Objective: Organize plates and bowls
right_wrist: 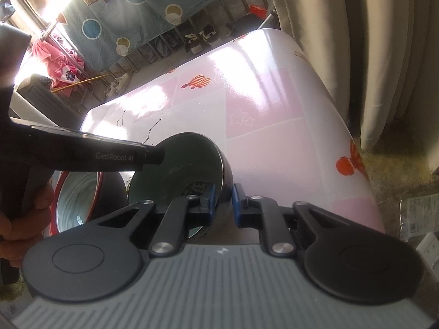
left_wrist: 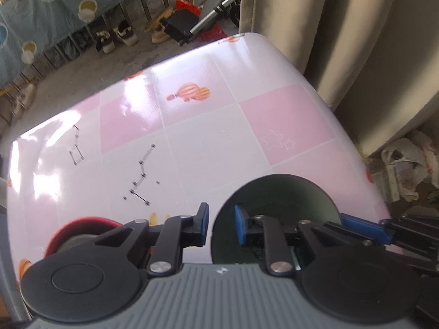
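The right hand-held gripper point(right_wrist: 222, 201) is clenched on the near right wall of the dark bowl point(right_wrist: 178, 161), one blue pad inside the rim and the other against the outer wall. The left hand-held gripper point(left_wrist: 221, 223) has the same bowl's point(left_wrist: 274, 192) left rim between its two blue pads, one outside and one inside; the gap is narrow, but from its own camera I cannot tell whether the pads actually press the wall. In the right wrist view this bowl sits tilted, its greenish inside turned up and toward the left gripper, whose black body reaches in from the left with a hand point(right_wrist: 16, 219) on its grip. Just beside the dark bowl, on its left, stands a red-rimmed bowl point(right_wrist: 79, 197) with a pale ribbed inside; the two look close to touching, though the grippers hide the gap. Both bowls stand at the near end of the glossy pink-and-white checked surface point(left_wrist: 205, 150), whose whole far stretch, printed with balloons and star lines, lies bare out to its far rounded edge. The right edge runs close along pale curtains point(left_wrist: 356, 41), leaving little side room there, with plastic bags point(left_wrist: 406, 161) on the floor below. Beyond the far edge the floor is open up to a rack of shoes point(left_wrist: 115, 37) under a blue patterned cloth point(left_wrist: 41, 8).
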`<state>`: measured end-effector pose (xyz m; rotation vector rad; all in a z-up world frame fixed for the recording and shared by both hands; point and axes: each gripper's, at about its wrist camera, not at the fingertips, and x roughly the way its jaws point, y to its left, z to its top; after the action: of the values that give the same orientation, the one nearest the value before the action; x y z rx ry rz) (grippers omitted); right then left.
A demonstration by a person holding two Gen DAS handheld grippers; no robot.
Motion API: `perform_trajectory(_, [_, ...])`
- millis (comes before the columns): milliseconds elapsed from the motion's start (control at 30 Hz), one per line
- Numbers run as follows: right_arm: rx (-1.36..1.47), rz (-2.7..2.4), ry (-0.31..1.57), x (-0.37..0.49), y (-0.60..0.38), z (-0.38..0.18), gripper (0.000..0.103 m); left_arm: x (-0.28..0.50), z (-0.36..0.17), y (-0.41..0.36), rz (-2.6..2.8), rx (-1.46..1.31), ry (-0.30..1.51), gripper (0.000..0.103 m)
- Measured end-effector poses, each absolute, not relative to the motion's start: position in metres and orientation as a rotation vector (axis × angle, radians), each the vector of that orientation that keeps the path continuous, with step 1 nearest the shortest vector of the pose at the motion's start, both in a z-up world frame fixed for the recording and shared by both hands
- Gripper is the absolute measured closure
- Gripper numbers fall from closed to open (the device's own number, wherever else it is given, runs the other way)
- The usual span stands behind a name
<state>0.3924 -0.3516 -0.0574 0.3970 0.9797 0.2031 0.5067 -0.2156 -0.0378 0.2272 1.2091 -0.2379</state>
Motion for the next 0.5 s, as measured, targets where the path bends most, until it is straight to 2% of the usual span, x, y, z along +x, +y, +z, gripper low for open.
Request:
perform_trajectory(300, [0.375,0.177,0.975,0.386,-0.374,-0.054,0.095,0.487,-0.043,-0.218,-0.318,0.195,1.29,0.083])
perform_trajectory(500, [0.385,0.182,1.001,0.378,-0.38,-0.056,0.091,0.477,-0.053,-0.224,-0.314,0.233,1.314,0.083])
